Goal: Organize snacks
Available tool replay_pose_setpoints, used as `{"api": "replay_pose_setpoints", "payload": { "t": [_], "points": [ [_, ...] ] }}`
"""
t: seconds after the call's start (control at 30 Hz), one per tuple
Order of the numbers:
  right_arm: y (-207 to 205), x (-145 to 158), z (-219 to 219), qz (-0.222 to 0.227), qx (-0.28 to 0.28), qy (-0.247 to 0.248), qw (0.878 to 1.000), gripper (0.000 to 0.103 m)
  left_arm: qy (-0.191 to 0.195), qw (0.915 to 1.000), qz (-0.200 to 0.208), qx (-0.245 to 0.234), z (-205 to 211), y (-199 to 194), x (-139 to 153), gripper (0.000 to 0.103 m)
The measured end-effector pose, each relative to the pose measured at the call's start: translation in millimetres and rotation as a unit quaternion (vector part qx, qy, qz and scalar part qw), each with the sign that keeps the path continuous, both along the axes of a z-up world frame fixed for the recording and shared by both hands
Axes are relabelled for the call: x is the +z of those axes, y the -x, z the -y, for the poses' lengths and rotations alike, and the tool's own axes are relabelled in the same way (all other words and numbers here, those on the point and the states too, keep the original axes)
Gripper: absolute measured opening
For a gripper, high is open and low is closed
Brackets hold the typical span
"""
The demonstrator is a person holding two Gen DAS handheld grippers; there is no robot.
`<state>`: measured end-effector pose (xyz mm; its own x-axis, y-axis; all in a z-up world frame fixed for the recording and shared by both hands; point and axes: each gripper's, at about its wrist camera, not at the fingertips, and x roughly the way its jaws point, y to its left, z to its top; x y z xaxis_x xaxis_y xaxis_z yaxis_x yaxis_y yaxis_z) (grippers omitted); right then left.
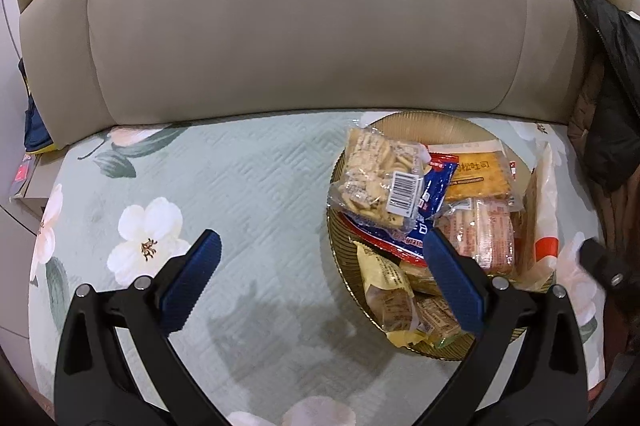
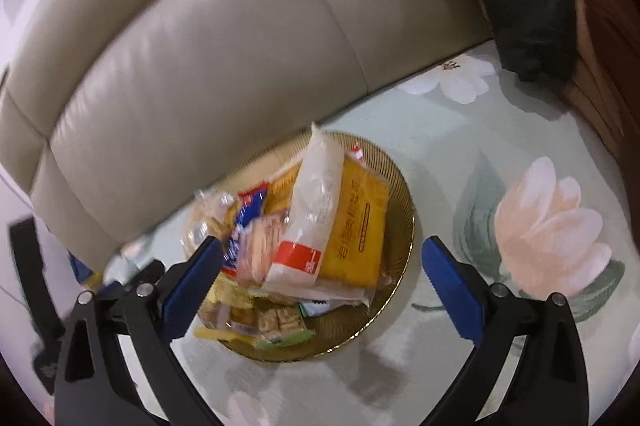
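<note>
Left wrist view is showing the left hand-held gripper (image 1: 322, 270) hanging wide open and empty over the floral seat cushion (image 1: 240, 186), its right finger overlapping the round ribbed gold tray (image 1: 340, 250) piled with packaged snacks (image 1: 380, 182), while the right hand-held gripper (image 2: 322, 272) is likewise gaping empty just before that tray.

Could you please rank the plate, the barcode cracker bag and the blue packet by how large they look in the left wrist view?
1. Plate, clearly largest.
2. Cracker bag.
3. Blue packet, though partly covered by the cracker bag, so its full size is unsure.
</note>
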<state>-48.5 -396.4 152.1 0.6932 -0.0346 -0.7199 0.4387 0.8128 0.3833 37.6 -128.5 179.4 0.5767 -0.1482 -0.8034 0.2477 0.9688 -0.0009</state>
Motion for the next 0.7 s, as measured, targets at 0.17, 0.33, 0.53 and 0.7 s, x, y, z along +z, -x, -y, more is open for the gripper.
{"api": "replay_pose_setpoints", "payload": {
  "t": [0.17, 0.33, 0.53, 0.7],
  "points": [
    [-19.5, -5.4, -15.5, -0.040, 0.043, 0.027, 0.998, 0.098, 0.001, 1.0000, -0.001, 0.008, -5.1, -3.5, -1.3, 0.100],
    [-27.2, -4.9, -31.9, -0.062, 0.071, 0.056, 0.994, 0.098, 0.005, 0.9996, -0.009, 0.025, -15.3, -8.7, -2.6, 0.100],
    [-31.4, -9.7, -37.0, -0.092, 0.077, 0.080, 0.990, 0.098, 0.000, 0.9994, -0.017, 0.032, -20.1, -6.9, -5.4, 0.100],
    [-31.0, -10.3, -38.0, -0.094, 0.081, 0.079, 0.989, 0.098, -0.007, 0.9990, -0.024, 0.036, -23.1, -1.2, -9.1, 0.100]
  ]
}}
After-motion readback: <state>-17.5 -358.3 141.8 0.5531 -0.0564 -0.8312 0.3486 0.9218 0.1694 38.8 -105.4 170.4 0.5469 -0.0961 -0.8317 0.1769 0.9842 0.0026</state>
